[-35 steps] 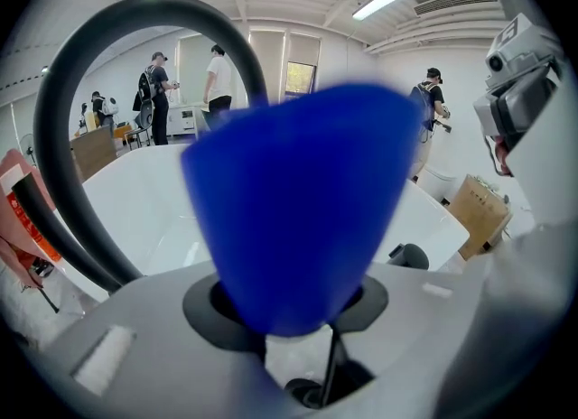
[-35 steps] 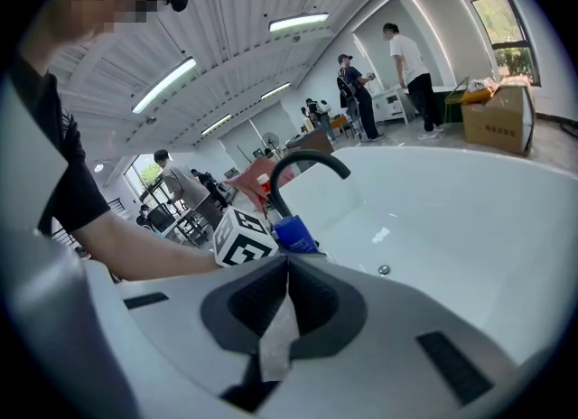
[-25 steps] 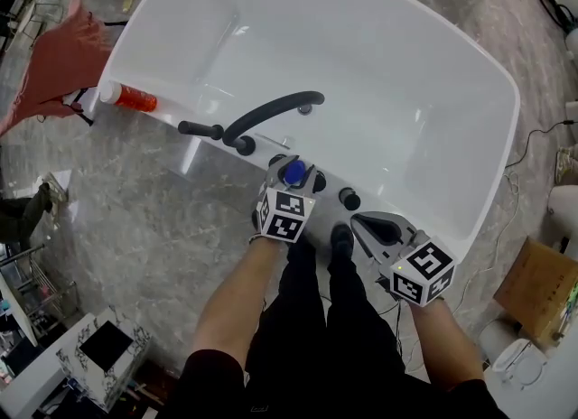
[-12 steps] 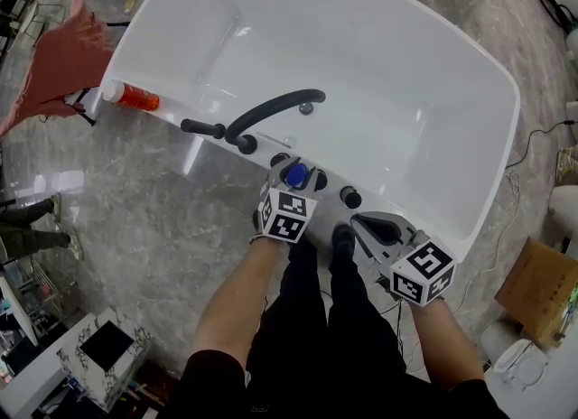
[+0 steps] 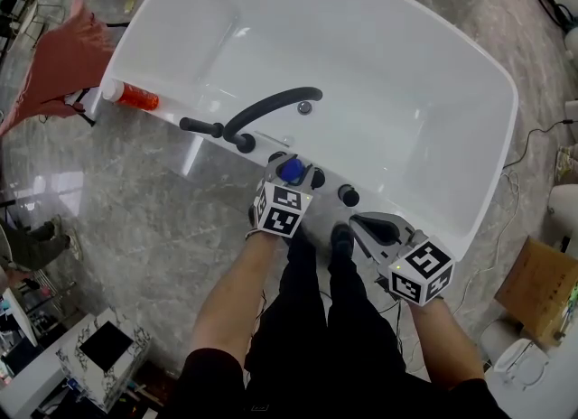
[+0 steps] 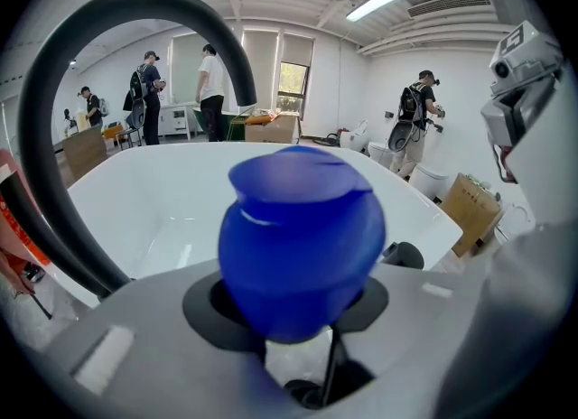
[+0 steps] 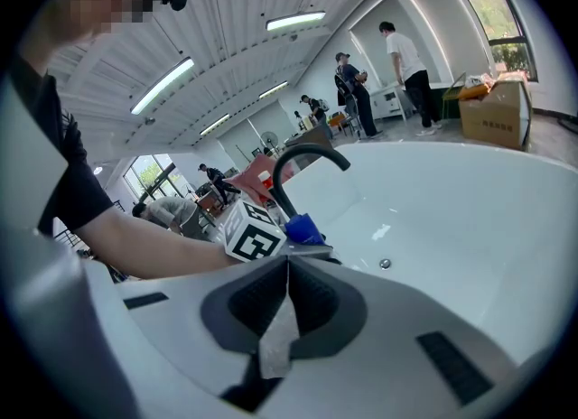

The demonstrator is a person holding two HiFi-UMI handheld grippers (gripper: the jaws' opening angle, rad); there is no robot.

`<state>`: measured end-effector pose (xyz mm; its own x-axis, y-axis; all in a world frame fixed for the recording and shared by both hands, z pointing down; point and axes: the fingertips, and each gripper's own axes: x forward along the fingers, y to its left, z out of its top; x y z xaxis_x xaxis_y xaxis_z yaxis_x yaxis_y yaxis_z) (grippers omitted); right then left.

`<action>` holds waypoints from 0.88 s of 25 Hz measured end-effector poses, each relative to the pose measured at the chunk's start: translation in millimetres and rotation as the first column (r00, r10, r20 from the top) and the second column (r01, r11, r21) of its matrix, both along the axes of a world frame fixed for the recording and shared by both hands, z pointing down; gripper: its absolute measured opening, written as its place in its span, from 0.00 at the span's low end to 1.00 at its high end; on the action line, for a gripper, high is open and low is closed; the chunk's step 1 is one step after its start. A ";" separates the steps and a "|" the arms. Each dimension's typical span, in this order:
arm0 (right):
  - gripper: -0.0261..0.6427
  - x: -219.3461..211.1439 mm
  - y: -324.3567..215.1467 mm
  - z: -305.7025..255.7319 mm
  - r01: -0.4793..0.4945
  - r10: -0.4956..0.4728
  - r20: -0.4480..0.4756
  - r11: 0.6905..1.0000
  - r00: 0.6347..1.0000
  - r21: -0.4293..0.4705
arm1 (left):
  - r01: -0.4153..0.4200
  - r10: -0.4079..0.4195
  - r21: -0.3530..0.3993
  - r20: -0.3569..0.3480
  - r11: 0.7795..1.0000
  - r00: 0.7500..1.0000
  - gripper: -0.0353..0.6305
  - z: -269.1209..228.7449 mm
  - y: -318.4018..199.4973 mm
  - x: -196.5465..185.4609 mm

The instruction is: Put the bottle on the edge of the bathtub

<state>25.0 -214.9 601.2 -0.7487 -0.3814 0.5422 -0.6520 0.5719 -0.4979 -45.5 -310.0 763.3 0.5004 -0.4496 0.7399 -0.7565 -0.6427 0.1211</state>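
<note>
Pinching the bottle (image 6: 302,237) by its rounded blue top, the left hand-held gripper (image 5: 293,176) sits at the near rim of the white bathtub (image 5: 508,128), among the black knobs (image 5: 349,196). Whether the bottle's base touches the rim cannot be told. Just to its right, the right hand-held gripper (image 5: 366,224) has its jaws pressed together with nothing between them, and points across the same rim. Beyond the left hand-held gripper, the curved black faucet (image 5: 271,107) arches over the basin, with a black shower handle (image 5: 200,127) lying beside it on the rim. Farther left along the rim lies an orange bottle (image 5: 132,97), and a red cloth (image 5: 59,65) hangs past it.
</note>
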 end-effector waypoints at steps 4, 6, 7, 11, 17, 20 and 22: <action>0.06 2.1 1.3 -2.5 0.000 0.000 -0.002 1.000 1.000 0.002 | -0.005 0.005 -0.001 0.000 1.000 1.000 0.30 -1.7 0.1 0.5; 0.06 2.3 1.8 -2.9 0.001 -0.001 -0.002 1.000 1.000 0.001 | 0.000 0.000 0.001 -0.002 1.000 1.000 0.30 -2.8 -0.4 -0.5; 0.06 2.3 1.9 -2.8 0.003 -0.003 -0.002 1.000 1.000 0.001 | 0.005 -0.005 0.005 0.000 1.000 1.000 0.30 -3.0 -1.4 -1.4; 0.06 1.3 3.1 -1.5 0.008 -0.008 -0.002 1.000 1.000 -0.001 | 0.030 -0.030 0.020 0.002 0.999 1.000 0.31 -3.1 -5.8 -4.5; 0.06 3.1 2.2 -1.8 0.005 -0.005 -0.005 1.000 1.000 -0.002 | -0.012 0.012 0.020 0.003 1.000 1.000 0.31 -5.1 -1.0 -3.3; 0.06 4.0 0.3 -2.7 0.001 -0.001 -0.004 1.000 1.000 -0.001 | -0.016 0.016 0.011 -0.008 1.000 1.000 0.31 -8.8 -0.1 -5.4; 0.06 3.8 -0.1 -2.2 -0.001 0.001 -0.002 1.000 1.000 -0.001 | -0.022 0.023 0.006 -0.014 1.000 1.000 0.31 -10.4 0.3 -4.8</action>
<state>28.8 -215.1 599.0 -0.7475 -0.3814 0.5439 -0.6533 0.5707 -0.4976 -50.3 -309.6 752.9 0.5206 -0.4425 0.7301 -0.7401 -0.6603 0.1275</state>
